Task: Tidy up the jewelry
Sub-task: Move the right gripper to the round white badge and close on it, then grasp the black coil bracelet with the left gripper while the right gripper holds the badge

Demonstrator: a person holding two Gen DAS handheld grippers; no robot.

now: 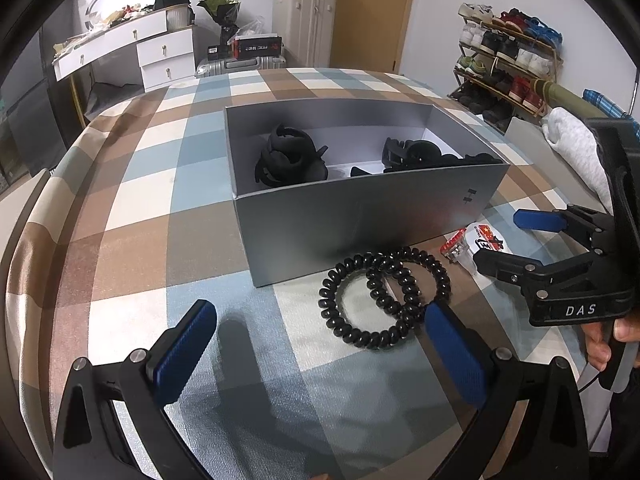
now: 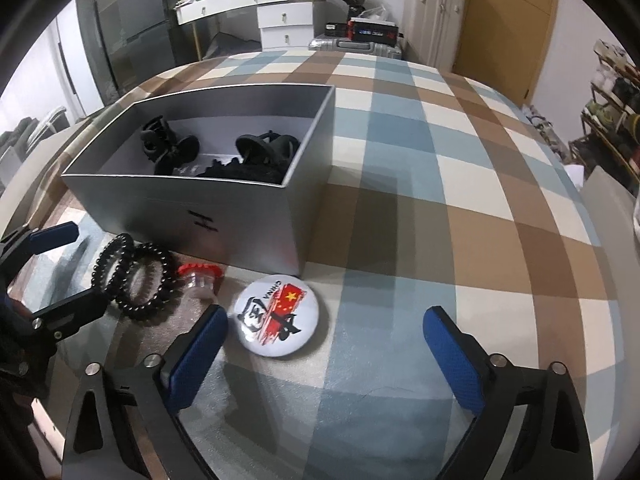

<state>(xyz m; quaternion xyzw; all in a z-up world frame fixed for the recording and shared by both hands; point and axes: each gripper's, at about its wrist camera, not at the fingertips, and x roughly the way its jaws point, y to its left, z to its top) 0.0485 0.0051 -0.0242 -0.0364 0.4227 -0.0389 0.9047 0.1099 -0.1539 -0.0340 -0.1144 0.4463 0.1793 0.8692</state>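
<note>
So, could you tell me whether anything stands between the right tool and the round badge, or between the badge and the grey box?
Nothing visible does. The right tool is open with the round badge lying flat just ahead, near its left pad. The grey box stands just behind the badge, open-topped; only its near wall has to be cleared.
</note>
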